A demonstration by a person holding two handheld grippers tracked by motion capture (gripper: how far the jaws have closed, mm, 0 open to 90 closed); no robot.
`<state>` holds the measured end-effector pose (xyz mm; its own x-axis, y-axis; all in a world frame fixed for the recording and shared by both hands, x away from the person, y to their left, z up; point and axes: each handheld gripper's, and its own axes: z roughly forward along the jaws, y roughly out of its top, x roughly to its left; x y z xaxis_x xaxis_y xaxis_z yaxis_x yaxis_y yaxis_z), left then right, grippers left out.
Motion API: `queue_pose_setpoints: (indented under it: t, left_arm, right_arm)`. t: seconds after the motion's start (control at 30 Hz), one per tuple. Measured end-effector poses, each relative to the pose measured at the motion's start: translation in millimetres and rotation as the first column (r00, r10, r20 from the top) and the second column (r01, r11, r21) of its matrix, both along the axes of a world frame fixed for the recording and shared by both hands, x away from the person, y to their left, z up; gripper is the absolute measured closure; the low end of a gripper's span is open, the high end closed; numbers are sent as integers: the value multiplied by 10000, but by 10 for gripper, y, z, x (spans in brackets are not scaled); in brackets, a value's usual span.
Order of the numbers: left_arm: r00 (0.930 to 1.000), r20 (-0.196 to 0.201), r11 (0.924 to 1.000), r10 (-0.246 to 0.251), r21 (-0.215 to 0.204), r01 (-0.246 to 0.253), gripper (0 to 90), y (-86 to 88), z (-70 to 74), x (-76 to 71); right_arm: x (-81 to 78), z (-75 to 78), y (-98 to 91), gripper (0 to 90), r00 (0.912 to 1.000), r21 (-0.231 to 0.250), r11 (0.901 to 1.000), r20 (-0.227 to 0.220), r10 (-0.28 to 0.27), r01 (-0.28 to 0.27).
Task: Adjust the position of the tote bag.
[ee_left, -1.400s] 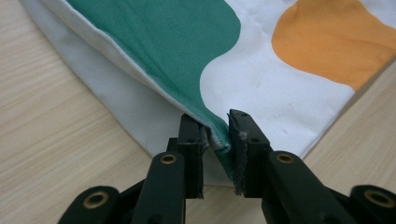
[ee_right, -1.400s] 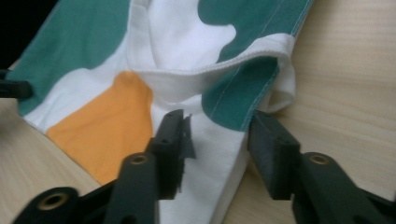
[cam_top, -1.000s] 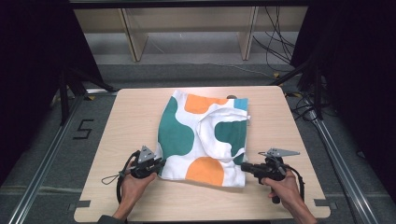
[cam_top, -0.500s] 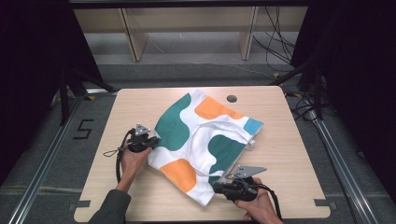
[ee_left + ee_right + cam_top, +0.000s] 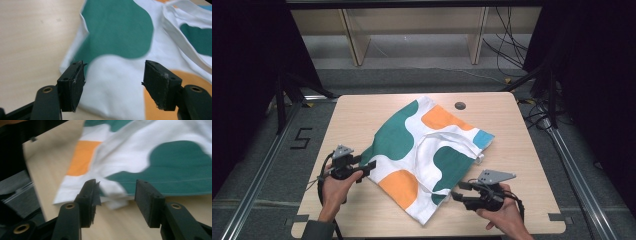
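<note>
Fingers on both grippers stand wide apart and hold nothing. The left gripper [image 5: 362, 170] sits near the tabletop's [image 5: 362, 115] left edge, its fingers [image 5: 71, 83] bracketing the left border of the patterned cloth bag [image 5: 427, 150]. The right gripper [image 5: 462, 192], near the front edge, points at the bag's front-right border, where a small white fold lies between its fingers [image 5: 90, 195]. The bag lies flat and skewed across the middle of the tabletop, one corner toward the front edge, its white handle looped on top.

To grip well, I would slide each lower finger under the hem, take a single layer cleanly, and close before lifting, avoiding the handle.
</note>
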<state>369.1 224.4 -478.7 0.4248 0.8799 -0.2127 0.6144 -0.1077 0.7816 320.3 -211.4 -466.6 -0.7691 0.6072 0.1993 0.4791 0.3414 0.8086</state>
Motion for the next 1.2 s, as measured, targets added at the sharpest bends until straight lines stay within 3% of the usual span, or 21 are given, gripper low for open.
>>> queue_pose_setpoints:
  t: [0.13, 0.2, 0.23, 0.3, 0.33, 0.37, 0.4, 0.43, 0.47, 0.5, 0.57, 0.6, 0.63, 0.67, 0.73, 0.77, 0.83, 0.93, 0.97, 1.1, 1.2]
  left_arm:
    - [9969, -656, 9991, -430, -39, 428, 322, -85, -119, -207]
    - [9926, -998, 9964, -686, -565, 632, 288, -152, -166, -269]
    - [9916, -1115, 9931, -649, -1041, 533, 256, -181, -177, -296]
    - [9911, -1148, 9937, -666, -976, 555, 241, -188, -173, -333]
    - [9928, -1012, 9966, -645, -581, 589, 235, -207, -169, -384]
    - [9934, -987, 9966, -576, -644, 514, 228, -229, -172, -410]
    - [9920, -1011, 9963, -754, -493, 707, 225, -222, -176, -431]
    - [9920, -1011, 9963, -754, -493, 707, 226, -222, -176, -431]
    - [9930, -1015, 9963, -607, -665, 541, 226, -259, -193, -455]
    - [9917, -1088, 9967, -683, -504, 631, 222, -264, -208, -463]
    - [9897, -1263, 9958, -681, -695, 596, 218, -314, -251, -470]
    - [9862, -1348, 9951, -966, -354, 926, 218, -296, -253, -469]
    - [9862, -1348, 9951, -966, -354, 926, 218, -296, -253, -469]
    - [9852, -1370, 9946, -1030, -291, 999, 219, -333, -264, -476]
    - [9858, -1352, 9947, -1000, -359, 960, 222, -372, -273, -482]
    - [9863, -1388, 9951, -894, -537, 826, 228, -400, -276, -486]
    - [9819, -1527, 9934, -1117, -440, 1062, 237, -404, -279, -480]
    - [9825, -1554, 9929, -1029, -762, 919, 254, -462, -299, -473]
    - [9808, -1601, 9932, -1117, -520, 1046, 256, -450, -299, -461]
    - [9820, -1674, 9948, -873, -663, 771, 301, -441, -342, -377]
    - [9823, -1669, 9961, -851, -391, 797, 394, -419, -351, -343]
  right_arm:
    - [198, -25, -229, 492, 9950, -466, 9940, 189, -984, 992]
    - [307, -29, -338, 480, 9861, -714, 9844, 545, -1568, 1605]
    - [339, -19, -378, 476, 9805, -693, 9783, 335, -1935, 1954]
    - [415, -18, -439, 467, 9779, -606, 9764, 407, -2051, 2073]
    - [538, -31, -511, 464, 9686, -605, 9678, 623, -2406, 2443]
    - [564, -20, -520, 459, 9594, -772, 9564, 327, -2800, 2818]
    - [656, -35, -571, 451, 9576, -965, 9540, 789, -2771, 2840]
    - [656, -35, -571, 451, 9576, -965, 9540, 789, -2771, 2840]
    - [701, -26, -577, 445, 9490, -919, 9446, 391, -3128, 3151]
    - [812, -26, -627, 432, 9478, -1030, 9429, 723, -3105, 3167]
    - [997, -8, -621, 424, 9489, -939, 9446, 582, -3100, 3144]
    - [1018, -6, -583, 417, 9460, -925, 9415, 387, -3218, 3240]
    - [1018, -6, -583, 417, 9460, -925, 9415, 387, -3218, 3240]
    - [1163, -11, -546, 410, 9570, -1268, 9488, 617, -2836, 2894]
    - [1262, -40, -483, 408, 9556, -1324, 9465, 507, -2902, 2944]
    - [1306, -47, -474, 414, 9620, -1427, 9514, 401, -2700, 2730]
    - [1388, -90, -420, 434, 9643, -1416, 9545, 38, -2646, 2625]
    - [1451, -172, -374, 575, 9677, -1559, 9574, -293, -2505, 2431]
    - [1447, -190, -365, 646, 9690, -1528, 9598, -392, -2439, 2354]
    - [1399, -182, -371, 813, 9722, -1759, 9566, 131, -2338, 2324]
    - [1362, -152, -394, 839, 9744, -1800, 9577, 305, -2226, 2244]
